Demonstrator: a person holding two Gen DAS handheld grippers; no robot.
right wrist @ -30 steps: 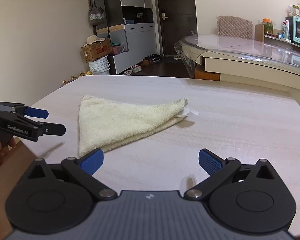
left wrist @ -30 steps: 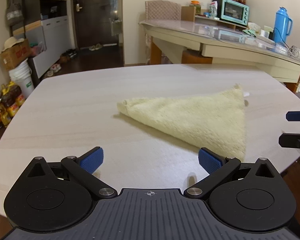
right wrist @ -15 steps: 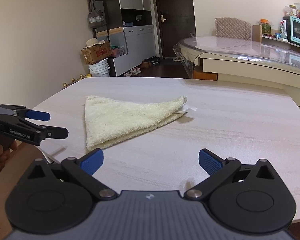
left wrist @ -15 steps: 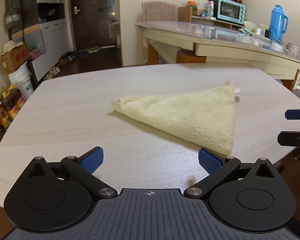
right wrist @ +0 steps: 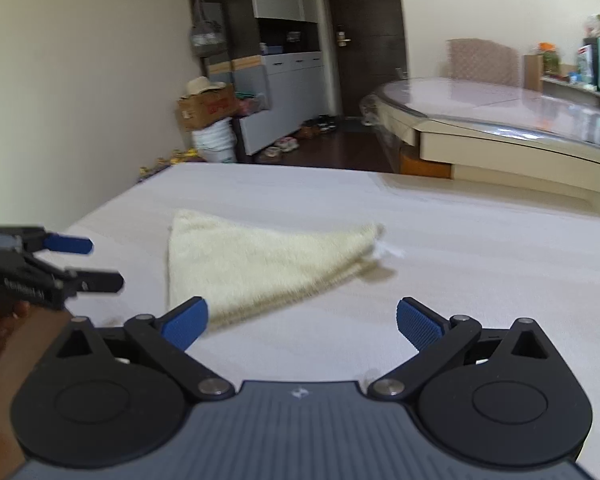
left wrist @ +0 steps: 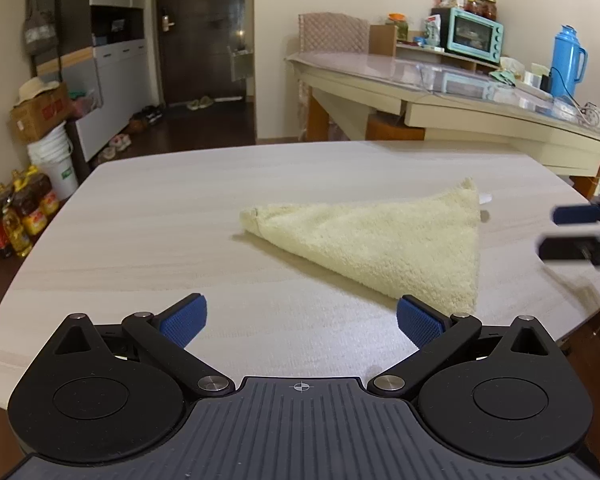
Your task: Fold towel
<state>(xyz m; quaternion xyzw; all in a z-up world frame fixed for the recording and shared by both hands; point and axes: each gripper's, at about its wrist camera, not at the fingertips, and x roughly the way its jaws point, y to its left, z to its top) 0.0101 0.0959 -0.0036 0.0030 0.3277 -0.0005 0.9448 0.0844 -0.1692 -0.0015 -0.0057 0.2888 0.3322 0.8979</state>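
Note:
A pale yellow towel [left wrist: 384,240] lies folded into a triangle on the light wooden table [left wrist: 180,216]. It also shows in the right wrist view [right wrist: 252,260], with a white tag at its far corner. My left gripper [left wrist: 300,322] is open and empty, just short of the towel's near corner. My right gripper [right wrist: 300,322] is open and empty, near the towel's near edge. The right gripper shows blurred at the right edge of the left wrist view [left wrist: 580,232]. The left gripper shows at the left of the right wrist view [right wrist: 80,264], held by a hand.
A second table [left wrist: 440,92] stands behind, with a teal oven [left wrist: 472,36] and a blue flask [left wrist: 566,64]. On the floor at the left are oil bottles [left wrist: 16,216], a white bucket [left wrist: 56,160] and a cardboard box [left wrist: 40,116]. The table's near edge is close.
Both grippers have shifted a little relative to the towel and stay open. The right wrist view is now blurred by motion. The towel has not moved.

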